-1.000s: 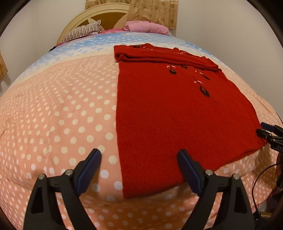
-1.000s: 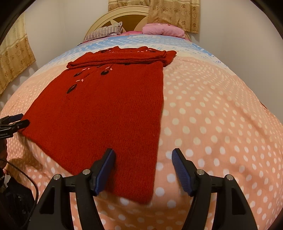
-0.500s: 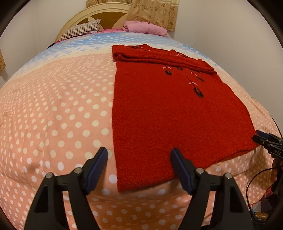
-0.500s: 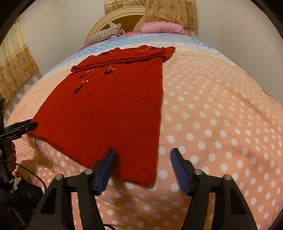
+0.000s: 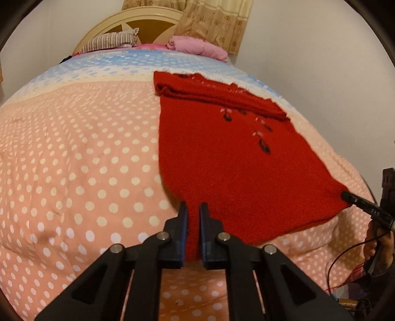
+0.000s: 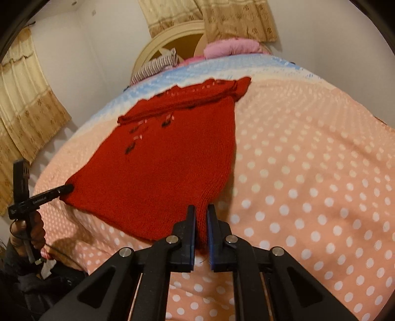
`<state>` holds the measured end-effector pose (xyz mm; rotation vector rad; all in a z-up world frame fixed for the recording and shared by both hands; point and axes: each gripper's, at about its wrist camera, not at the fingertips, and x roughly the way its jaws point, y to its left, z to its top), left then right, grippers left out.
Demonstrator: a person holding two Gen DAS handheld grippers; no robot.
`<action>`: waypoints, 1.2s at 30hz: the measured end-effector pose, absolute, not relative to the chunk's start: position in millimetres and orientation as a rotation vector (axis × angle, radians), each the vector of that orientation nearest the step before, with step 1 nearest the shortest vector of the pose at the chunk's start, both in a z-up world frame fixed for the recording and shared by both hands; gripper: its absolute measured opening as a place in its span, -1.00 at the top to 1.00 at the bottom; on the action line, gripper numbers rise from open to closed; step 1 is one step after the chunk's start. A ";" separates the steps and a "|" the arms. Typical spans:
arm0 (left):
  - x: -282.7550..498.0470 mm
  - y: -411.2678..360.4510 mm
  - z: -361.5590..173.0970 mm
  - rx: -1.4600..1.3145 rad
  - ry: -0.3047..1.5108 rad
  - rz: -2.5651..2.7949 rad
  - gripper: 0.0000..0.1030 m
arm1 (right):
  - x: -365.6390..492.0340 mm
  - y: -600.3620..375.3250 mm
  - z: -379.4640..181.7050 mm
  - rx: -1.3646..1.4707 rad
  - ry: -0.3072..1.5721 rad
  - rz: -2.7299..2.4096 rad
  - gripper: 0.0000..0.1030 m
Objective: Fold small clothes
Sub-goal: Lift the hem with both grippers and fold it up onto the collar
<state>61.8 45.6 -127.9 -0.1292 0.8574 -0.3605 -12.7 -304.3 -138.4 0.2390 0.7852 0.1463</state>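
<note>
Left wrist view: left gripper (image 5: 193, 207) is clamped on the near hem corner of the red sweater (image 5: 234, 168) at bottom centre. Right gripper (image 6: 201, 210) is pinching the other hem corner the same way. Sweater's spread up the polka-dot bed (image 5: 74, 160), sleeves folded across the top, with lots of bare bedspread on the left of the frame.

Near-left corner of red sweater (image 5: 222, 160) hidden between pads of left gripper (image 5: 193, 210); near-right corner likewise hidden inside right gripper (image 6: 201, 212). Sweater's top part folded over, collar and sleeves not readable. Dark motifs (image 5: 263, 146) on knit blurred, shape unclear. Print on far gripper arm (image 6: 42, 198) too small to read. Headboard (image 5: 128, 22) partly covered by pillows and curtain. Bed (image 5: 74, 148) cut off at bottom edge.
</note>
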 end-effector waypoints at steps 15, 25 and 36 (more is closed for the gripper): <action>92.6 45.6 -88.1 -0.158 0.753 -0.398 0.83 | -4.5 -308.9 -84.2 0.258 0.610 0.165 0.87; 133.0 50.5 -67.3 -0.228 0.740 -0.405 0.84 | 30.6 -314.9 -48.2 0.262 0.526 0.168 0.88; 194.2 45.0 -31.6 -0.200 0.686 -0.374 0.85 | 92.2 -322.2 -0.5 0.253 0.457 0.168 0.88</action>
